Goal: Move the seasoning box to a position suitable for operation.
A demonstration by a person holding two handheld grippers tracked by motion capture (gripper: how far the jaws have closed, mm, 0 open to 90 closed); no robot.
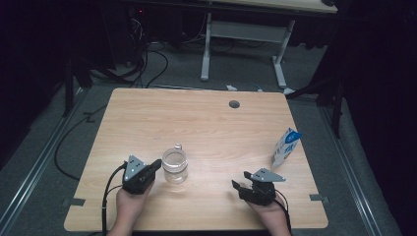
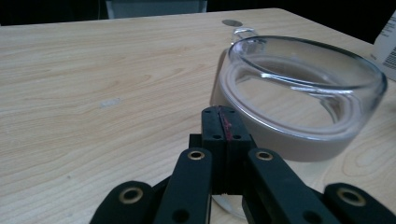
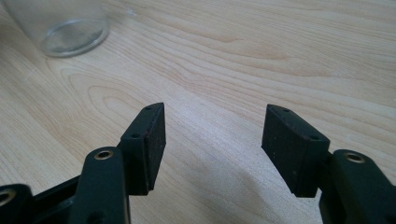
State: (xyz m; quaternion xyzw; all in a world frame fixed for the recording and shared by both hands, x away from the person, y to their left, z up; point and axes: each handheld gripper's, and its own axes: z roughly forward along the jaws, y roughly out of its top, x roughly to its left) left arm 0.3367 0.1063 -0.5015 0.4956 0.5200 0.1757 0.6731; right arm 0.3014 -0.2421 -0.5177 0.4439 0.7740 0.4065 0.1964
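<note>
A clear glass cup [image 1: 175, 165] stands upright and empty on the wooden table [image 1: 206, 123], near the front middle. In the left gripper view the cup [image 2: 299, 93] sits close ahead and to the right, a small handle on its far side. My left gripper [image 1: 157, 165] lies just left of the cup, its jaws shut flat together with nothing between them [image 2: 223, 117]; whether it touches the glass I cannot tell. My right gripper [image 1: 241, 179] rests near the front right, jaws open over bare wood [image 3: 212, 140]. The cup's base [image 3: 70, 28] shows far off at upper left.
A white and blue carton [image 1: 286, 146] stands upright near the table's right edge, also at the right border of the left gripper view [image 2: 387, 42]. A round cable hole [image 1: 234, 104] sits at the table's back. A desk frame and cables stand on the floor beyond.
</note>
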